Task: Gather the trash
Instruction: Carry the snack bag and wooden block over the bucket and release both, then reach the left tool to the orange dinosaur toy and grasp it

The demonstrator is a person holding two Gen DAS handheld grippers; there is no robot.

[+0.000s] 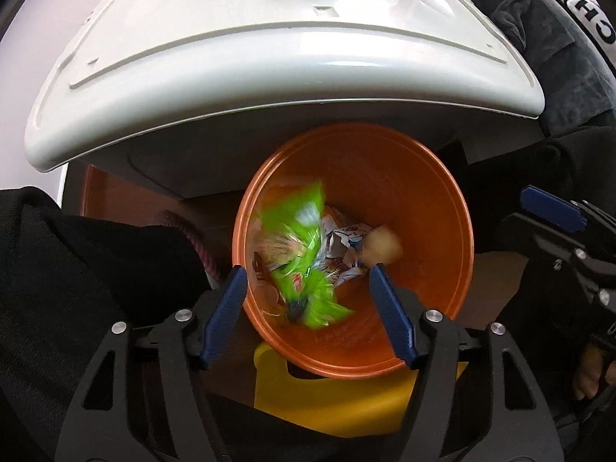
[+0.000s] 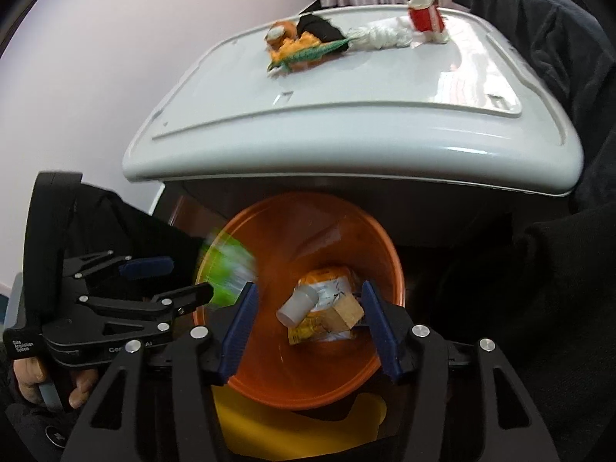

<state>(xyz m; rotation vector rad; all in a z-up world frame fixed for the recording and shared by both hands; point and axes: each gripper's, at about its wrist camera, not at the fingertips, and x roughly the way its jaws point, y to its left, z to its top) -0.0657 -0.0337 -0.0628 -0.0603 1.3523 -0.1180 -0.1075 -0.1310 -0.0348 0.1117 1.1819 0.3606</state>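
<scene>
Both the left gripper and right gripper hang half-open over the orange bin, holding nothing. A blurred green wrapper sits inside the bin, by crumpled paper; a white cup and wooden block lie there too.

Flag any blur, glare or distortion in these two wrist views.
Left wrist view: the green wrapper is motion-smeared inside the orange bin, the rest sharp; fisheye bends the white lid. Right wrist view: the same wrapper is a green streak at the bin rim; window glare on the lid; corners vignetted black.
</scene>
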